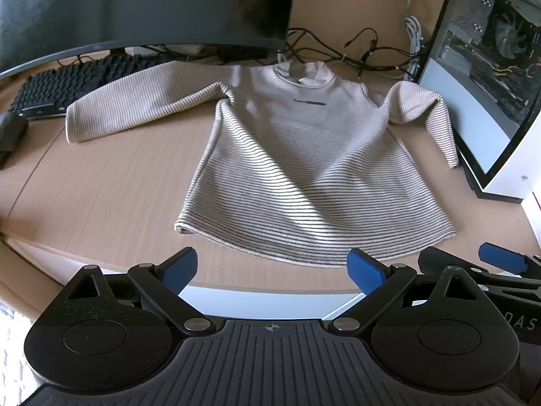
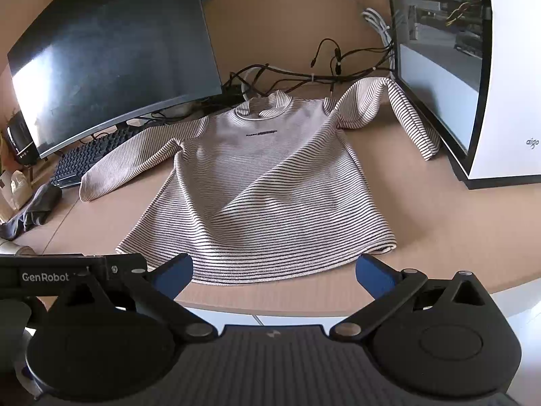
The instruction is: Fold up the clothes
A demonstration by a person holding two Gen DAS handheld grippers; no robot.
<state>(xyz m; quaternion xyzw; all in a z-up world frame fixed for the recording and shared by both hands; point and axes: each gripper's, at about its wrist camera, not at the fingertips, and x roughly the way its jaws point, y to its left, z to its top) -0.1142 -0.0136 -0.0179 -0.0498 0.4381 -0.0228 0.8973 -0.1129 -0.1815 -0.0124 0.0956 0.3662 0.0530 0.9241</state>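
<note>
A striped long-sleeved top [image 1: 297, 169] is lying face up and unfolded on a wooden desk [image 1: 101, 196], its collar pointing away from the cameras toward a tangle of black cables [image 1: 355, 57] and its hem lying near the desk's front edge. The sleeve seen on the left is stretching outward across the desk, its upper edge just beside, perhaps overlapping, a black keyboard [image 1: 61, 88], which is sitting beneath a dark curved monitor [image 1: 135, 10]. The opposite sleeve is humping up at the elbow and then trailing down alongside a white computer case with a glass panel [image 2: 500, 101], its cuff resting close to the base of that case. The body of the top is showing soft ridges and wrinkles rather than lying perfectly smooth. A dark crumpled cloth [image 2: 33, 209] is lying at the left edge of the desk, well apart from the top. The left gripper [image 1: 272, 269] is hovering in front of the hem with its blue-padded fingers [image 1: 179, 269] spread wide and holding nothing. The right gripper [image 2: 274, 275] is likewise hovering just short of the hem, its fingers [image 2: 375, 275] parted and empty; in the left wrist view its blue pad is appearing at the far right edge. Neither gripper is touching the garment.
</note>
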